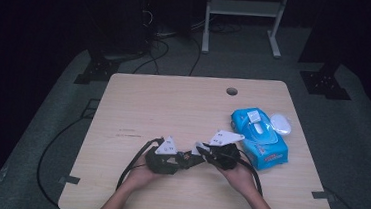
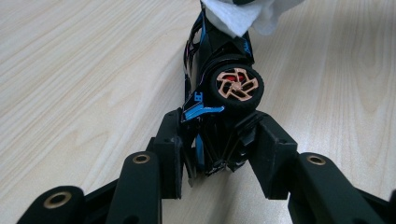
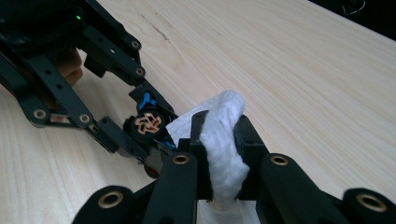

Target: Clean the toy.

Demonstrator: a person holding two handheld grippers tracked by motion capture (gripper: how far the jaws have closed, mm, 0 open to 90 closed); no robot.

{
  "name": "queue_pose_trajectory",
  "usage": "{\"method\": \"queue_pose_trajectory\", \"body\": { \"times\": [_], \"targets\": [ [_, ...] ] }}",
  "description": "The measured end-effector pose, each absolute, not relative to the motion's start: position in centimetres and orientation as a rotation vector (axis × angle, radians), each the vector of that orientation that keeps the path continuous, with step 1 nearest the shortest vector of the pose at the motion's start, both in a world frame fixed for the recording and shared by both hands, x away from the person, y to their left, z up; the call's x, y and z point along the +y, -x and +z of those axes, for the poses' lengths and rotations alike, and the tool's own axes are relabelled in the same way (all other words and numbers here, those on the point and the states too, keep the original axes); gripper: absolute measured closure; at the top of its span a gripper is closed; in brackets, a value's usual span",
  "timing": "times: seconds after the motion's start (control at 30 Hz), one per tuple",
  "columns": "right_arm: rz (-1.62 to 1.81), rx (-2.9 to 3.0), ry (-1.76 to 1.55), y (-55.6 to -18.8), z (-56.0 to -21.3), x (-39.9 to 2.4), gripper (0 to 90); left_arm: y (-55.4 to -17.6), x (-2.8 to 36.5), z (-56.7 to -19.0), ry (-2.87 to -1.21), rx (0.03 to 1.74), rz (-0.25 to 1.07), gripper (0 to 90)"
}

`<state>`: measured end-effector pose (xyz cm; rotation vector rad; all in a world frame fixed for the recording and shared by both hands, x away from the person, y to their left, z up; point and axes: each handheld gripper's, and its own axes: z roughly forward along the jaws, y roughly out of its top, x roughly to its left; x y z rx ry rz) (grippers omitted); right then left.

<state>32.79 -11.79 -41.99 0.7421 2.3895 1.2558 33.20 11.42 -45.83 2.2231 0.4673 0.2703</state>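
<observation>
Left claw (image 2: 219,154) clamped on toy car (image 2: 219,93) low over desk (image 2: 70,70); car's front hidden by white wipe (image 3: 224,140), pinched in right claw (image 3: 219,140); wipe's top cropped.

Near the lower middle of the frame, the left gripper (image 1: 181,160) and right gripper (image 1: 201,151) meet over the bench (image 1: 173,108), the toy car (image 1: 187,159) between them with the wipe (image 3: 223,140) against it. A wipes pack (image 1: 259,138) lies on the bench to the right, a lid (image 1: 281,123) just beside its upper right.

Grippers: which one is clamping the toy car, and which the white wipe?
The left gripper clamps the black toy car; the right gripper pinches the white wipe.
</observation>
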Motion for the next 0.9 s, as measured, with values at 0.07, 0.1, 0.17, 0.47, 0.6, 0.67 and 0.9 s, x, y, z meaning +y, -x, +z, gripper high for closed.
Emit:
{"method": "queue_pose_trajectory", "body": {
  "times": [0.07, 0.1, 0.17, 0.47, 0.6, 0.67, 0.9],
  "targets": [
    [1.236, 2.384, -0.727, -32.8, -41.7, -11.7, 80.4, -33.2, 11.4, -45.8, -2.226, 0.466, 0.275, 58.7],
    [1.242, 2.380, -0.741, -33.0, -41.6, -12.0, 80.4, -33.1, 11.4, -45.8, -2.229, 0.465, 0.277, 58.7],
    [1.230, 2.356, -0.787, -33.5, -41.5, -13.1, 80.4, -33.1, 11.5, -45.8, -2.231, 0.461, 0.279, 58.7],
    [1.195, 2.242, -1.016, -34.8, -42.6, -18.9, 80.5, -33.2, 11.5, -45.8, -2.228, 0.460, 0.278, 58.7],
    [1.225, 2.214, -1.011, -34.6, -41.8, -19.5, 80.5, -33.3, 11.6, -45.8, -2.221, 0.466, 0.270, 58.7],
    [1.245, 2.208, -1.013, -34.5, -41.4, -19.5, 80.4, -33.2, 11.6, -45.8, -2.226, 0.462, 0.274, 58.7],
    [1.344, 2.249, -0.897, -33.1, -39.6, -17.2, 80.5, -33.3, 11.6, -45.8, -2.220, 0.466, 0.271, 58.7]
  ]
}}
